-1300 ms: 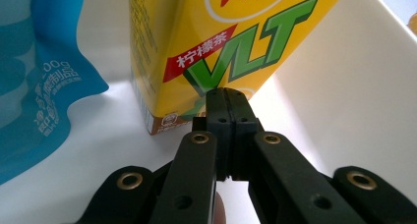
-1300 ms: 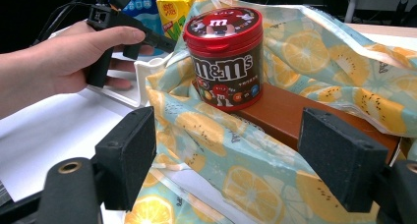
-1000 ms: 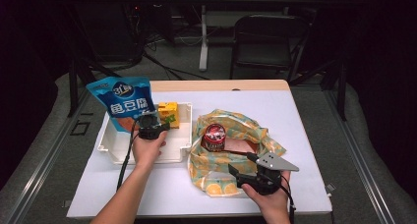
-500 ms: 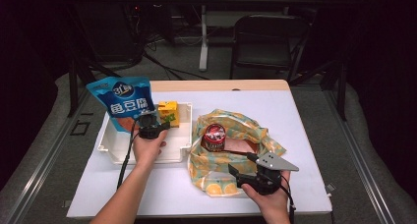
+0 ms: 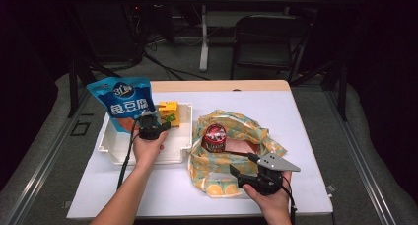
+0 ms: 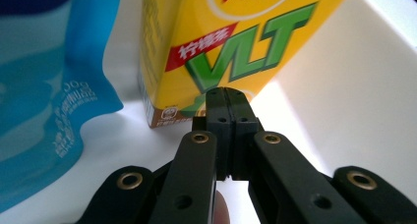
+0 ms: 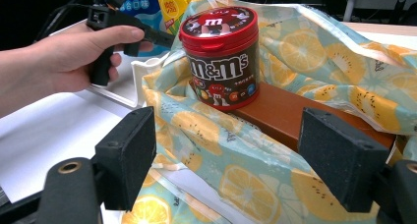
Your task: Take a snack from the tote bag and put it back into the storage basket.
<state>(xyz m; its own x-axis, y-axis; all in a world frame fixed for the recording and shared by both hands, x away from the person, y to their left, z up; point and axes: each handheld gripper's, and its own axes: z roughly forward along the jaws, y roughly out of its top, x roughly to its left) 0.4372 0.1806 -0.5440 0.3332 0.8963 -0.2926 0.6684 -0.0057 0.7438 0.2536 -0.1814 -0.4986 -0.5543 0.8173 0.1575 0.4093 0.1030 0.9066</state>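
Juice carton, yellow with green letters and a red strip, stands upright in the white tray beside a blue snack bag. The left gripper sits just before it, jaws pressed together on nothing. The right gripper gapes wide over a lemon-print bag holding a red-lidded candy jar on a brown box. White table, dark room, black chair behind.
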